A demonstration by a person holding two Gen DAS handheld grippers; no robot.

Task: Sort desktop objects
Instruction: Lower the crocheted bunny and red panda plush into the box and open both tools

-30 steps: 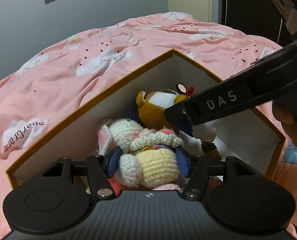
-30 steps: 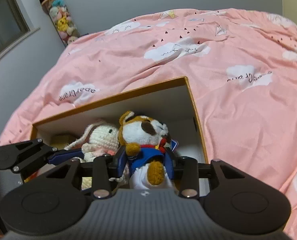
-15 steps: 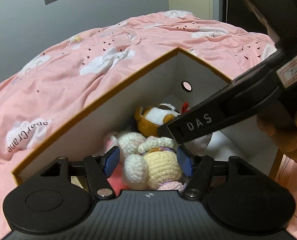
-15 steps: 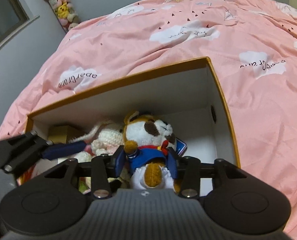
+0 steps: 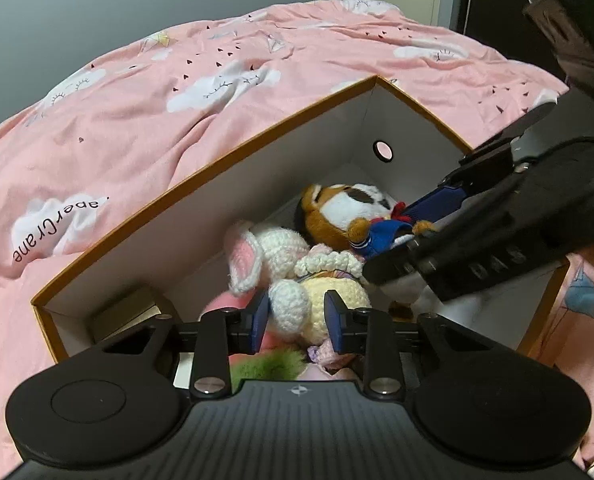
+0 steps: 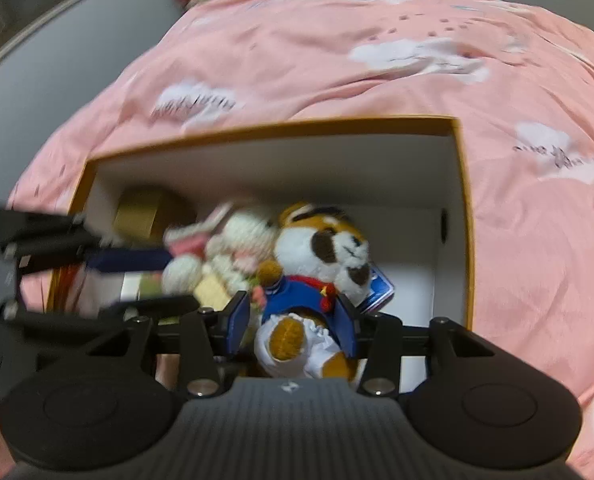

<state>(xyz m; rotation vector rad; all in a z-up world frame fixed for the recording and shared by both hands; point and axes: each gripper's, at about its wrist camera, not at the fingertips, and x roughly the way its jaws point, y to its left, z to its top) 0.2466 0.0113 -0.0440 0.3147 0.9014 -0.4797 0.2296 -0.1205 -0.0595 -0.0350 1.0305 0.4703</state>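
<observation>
An orange-edged cardboard box [image 5: 201,216] with white inner walls is seen resting on a pink cloud-print duvet [image 5: 185,92], and both claws are pointed down into it. The left gripper [image 5: 297,318] is caught with its jaws closing, and the crocheted bunny doll [image 5: 297,276] lies between its blue pads; whether the pads already press on the yarn cannot be told. Just beyond that claw and to its right, the brown-and-white plush dog [image 5: 349,212] in a blue sailor top is seen lying in the box. The right gripper [image 6: 293,322] is caught with its jaws opening around the dog's body, the pads just beside the blue top. A tan box [image 6: 145,212] is found in the far left corner, beyond the left claw.
</observation>
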